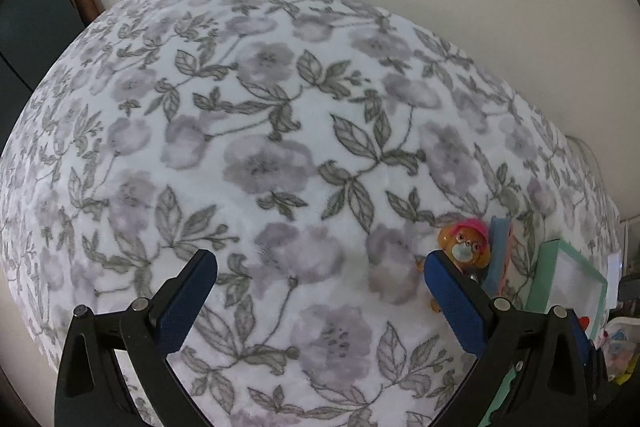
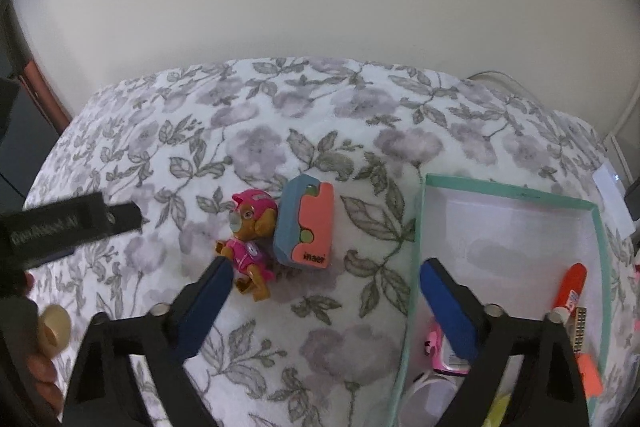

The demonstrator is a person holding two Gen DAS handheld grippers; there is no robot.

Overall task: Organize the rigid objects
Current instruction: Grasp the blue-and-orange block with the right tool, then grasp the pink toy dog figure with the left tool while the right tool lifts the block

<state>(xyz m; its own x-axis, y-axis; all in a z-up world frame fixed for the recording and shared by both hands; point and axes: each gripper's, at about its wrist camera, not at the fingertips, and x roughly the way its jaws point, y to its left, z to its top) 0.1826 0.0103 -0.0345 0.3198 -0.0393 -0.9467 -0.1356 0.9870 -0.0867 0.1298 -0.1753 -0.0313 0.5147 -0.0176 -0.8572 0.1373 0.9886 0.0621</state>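
On the floral bed (image 2: 320, 115), beside the box (image 2: 420, 227), toy dog (image 2: 248, 247) touches the block (image 2: 308, 227); both grippers, left (image 1: 320, 267) and right (image 2: 324, 277), gape empty, so a careless closing risks nudging the block.

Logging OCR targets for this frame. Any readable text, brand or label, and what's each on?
"inaer", as far as it reads: black print on the lower coral face of the coral-and-blue block.
Pale lettering on the black left gripper: too blurred to read.
Printed label on the orange marker in the mint-rimmed box: too small to read.
Toy dog figure: a pale mark on its pink chest, not legible.
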